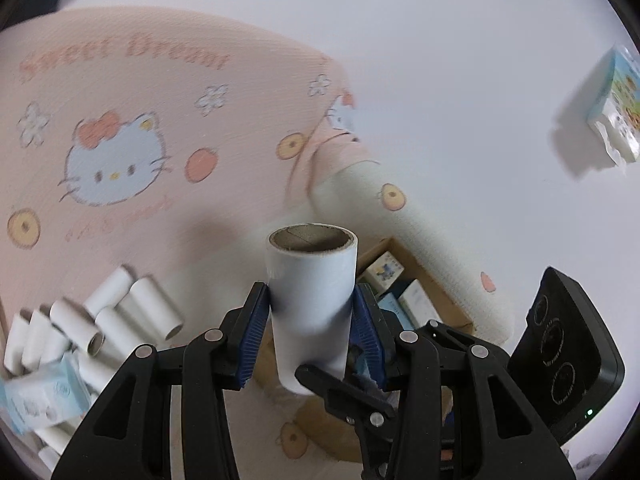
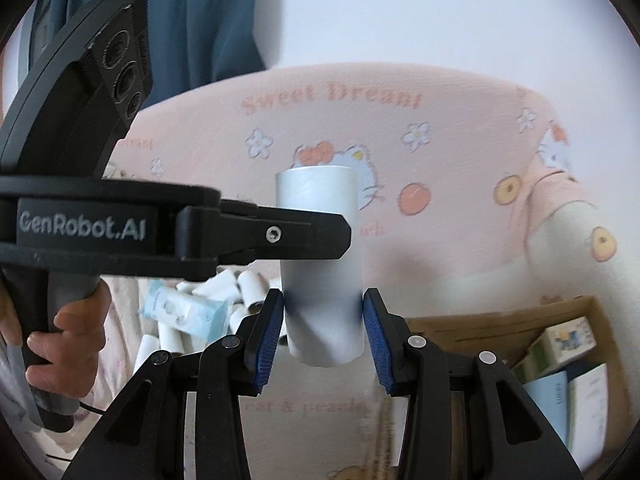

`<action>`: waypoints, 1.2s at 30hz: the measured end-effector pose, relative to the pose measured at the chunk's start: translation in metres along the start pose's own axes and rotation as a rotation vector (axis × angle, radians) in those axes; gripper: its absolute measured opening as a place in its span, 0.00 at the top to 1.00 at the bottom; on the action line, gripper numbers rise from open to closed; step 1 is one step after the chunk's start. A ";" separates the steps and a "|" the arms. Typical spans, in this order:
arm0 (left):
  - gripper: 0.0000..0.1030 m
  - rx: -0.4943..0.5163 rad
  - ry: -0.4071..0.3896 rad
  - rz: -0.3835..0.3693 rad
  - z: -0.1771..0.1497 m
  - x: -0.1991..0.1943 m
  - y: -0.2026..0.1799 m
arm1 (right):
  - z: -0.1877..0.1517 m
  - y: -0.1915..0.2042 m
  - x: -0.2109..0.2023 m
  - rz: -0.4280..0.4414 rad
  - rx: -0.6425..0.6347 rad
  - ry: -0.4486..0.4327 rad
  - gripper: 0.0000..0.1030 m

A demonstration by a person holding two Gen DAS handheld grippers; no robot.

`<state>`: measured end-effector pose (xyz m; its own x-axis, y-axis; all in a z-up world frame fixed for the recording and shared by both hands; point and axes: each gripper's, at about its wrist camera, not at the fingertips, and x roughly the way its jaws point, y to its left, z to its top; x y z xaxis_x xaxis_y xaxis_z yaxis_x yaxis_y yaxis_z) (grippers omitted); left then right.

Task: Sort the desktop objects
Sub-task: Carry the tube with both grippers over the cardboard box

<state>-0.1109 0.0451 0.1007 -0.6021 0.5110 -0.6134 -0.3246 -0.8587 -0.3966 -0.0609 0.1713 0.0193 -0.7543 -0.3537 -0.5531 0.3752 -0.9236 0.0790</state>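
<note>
- On the far left of the left wrist view a heap of white paper rolls (image 1: 104, 320) lies jumbled on the pink printed cloth (image 1: 160, 120), with a light blue packet (image 1: 36, 396) on top of them. To judge by the heap, most of the sorting is still to do.
- In the middle of both views one roll (image 1: 312, 300) stands upright in the air, held from two sides. The left gripper (image 1: 312, 328) is clenched on its lower half, both blue pads pressed against the paper.
- The right gripper (image 2: 323, 332) grasps the same roll (image 2: 320, 264) lower down. Its pads lie at the sides of the roll, and the other tool's finger crosses in front higher up.
- The roll is plain white paper wound on a brown cardboard core, open at the top. It looks smooth, clean and undented.
- A person's hand (image 2: 64, 336) at the left edge of the right wrist view grips the handle of the left tool.
- On the right an open cardboard box (image 2: 520, 320) sits below, with several small cartons (image 2: 560, 344) already inside. That part of the sorting looks done.
- Whether the roll belongs in that box cannot be told.
</note>
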 end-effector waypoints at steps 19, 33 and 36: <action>0.54 0.038 0.370 -0.137 0.012 0.120 -0.063 | -0.036 -0.096 -0.035 -0.048 0.312 0.143 0.62; 0.54 -0.026 0.539 -0.114 -0.008 0.180 -0.057 | -0.066 -0.130 -0.006 -0.021 0.300 0.319 0.62; 0.54 -0.054 0.568 -0.112 -0.012 0.191 -0.054 | -0.070 -0.132 -0.001 -0.029 0.281 0.352 0.63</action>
<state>-0.1991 0.1891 -0.0034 -0.0759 0.5523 -0.8302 -0.3171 -0.8027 -0.5051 -0.0719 0.3042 -0.0490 -0.5149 -0.3001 -0.8030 0.1586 -0.9539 0.2548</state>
